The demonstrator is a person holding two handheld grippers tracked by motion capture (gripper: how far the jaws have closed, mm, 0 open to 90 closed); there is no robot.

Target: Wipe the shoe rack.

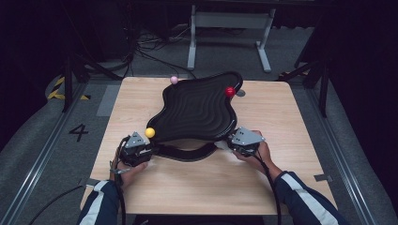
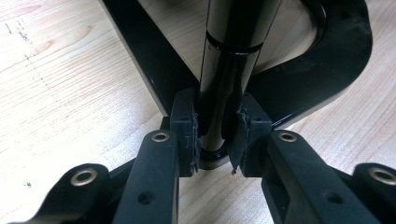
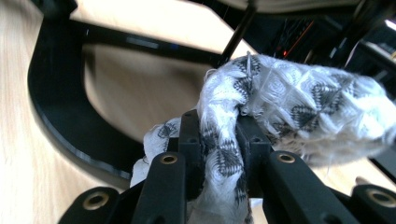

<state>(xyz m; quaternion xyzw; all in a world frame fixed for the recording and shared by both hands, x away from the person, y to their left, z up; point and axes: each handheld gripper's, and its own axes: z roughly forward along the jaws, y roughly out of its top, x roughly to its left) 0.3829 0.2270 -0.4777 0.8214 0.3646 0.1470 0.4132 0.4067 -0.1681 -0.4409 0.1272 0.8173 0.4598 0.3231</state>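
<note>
Down at six o'clock on the counter (image 1: 206, 187), both hands are in and working: the left tongs (image 1: 149, 149), at about seven o'clock, are clamped hard around a glossy black post (image 2: 219, 93) of the stand, pads squeezing it from both sides in the left gripper view. Over at five o'clock the right tongs (image 1: 231, 144) are pinched tight on a white cloth with a black woven pattern (image 3: 280, 107), bunched up and bulging past the jaws in the right gripper view, just beside the stand's curved black base (image 1: 187, 153). So the job looks like wiping this piece down, one side bracing, the other rubbing. To do it well, I'd keep the left grip firm and quiet so the stand can't swivel, and drag the cloth along the base curve in slow strokes with light downward pressure, keeping the wad between pads and plastic. Moving out toward the centre, the wavy black tray (image 1: 197, 110) sits raised above the base, with a yellow ball (image 1: 149, 132) at eight o'clock, a red ball (image 1: 229, 91) at two o'clock and a pink ball (image 1: 174, 80) at twelve. A jolt could rock that tray, so gentle does it.
</note>
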